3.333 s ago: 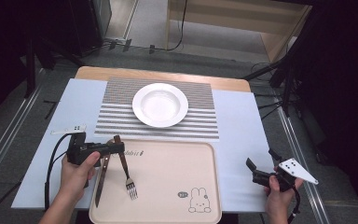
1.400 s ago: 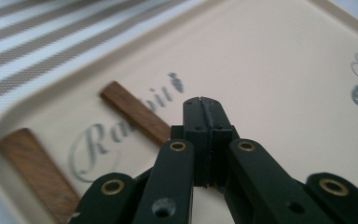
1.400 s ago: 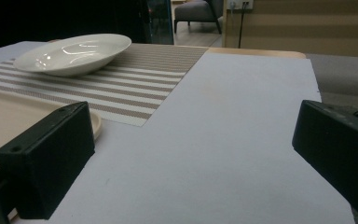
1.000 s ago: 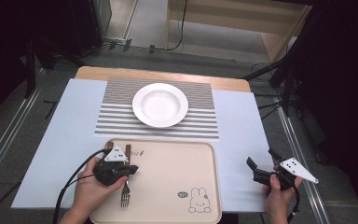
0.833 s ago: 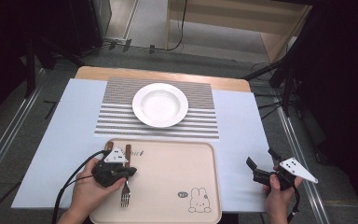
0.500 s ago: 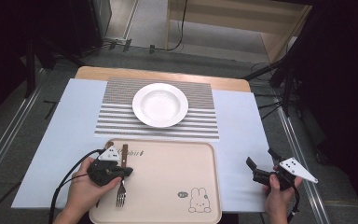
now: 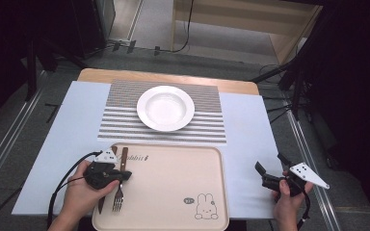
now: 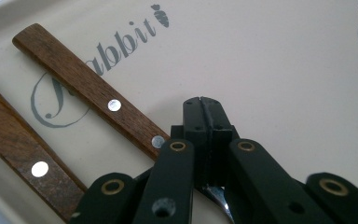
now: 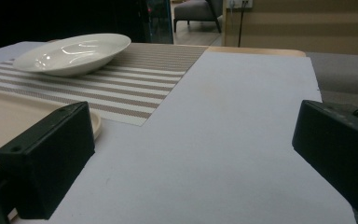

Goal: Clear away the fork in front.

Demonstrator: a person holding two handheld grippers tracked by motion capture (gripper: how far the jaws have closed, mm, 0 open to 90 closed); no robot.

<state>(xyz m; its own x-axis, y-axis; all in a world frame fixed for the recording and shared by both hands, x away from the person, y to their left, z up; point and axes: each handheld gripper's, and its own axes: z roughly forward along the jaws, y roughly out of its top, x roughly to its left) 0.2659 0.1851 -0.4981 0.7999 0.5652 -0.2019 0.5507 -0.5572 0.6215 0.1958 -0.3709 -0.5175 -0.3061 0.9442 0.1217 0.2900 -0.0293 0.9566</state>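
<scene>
At the tray's (image 7: 173, 187) near left, the left gripper (image 8: 204, 112), jaws pinching the fork (image 7: 117, 198), could drop it if the thin metal slips.

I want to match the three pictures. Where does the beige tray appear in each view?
High view: beige tray at bottom centre.
Left gripper view: the tray spreads as background behind the jaws.
Right gripper view: its rim at the left edge.
Shared landmark: white plate, high and right gripper views.
</scene>
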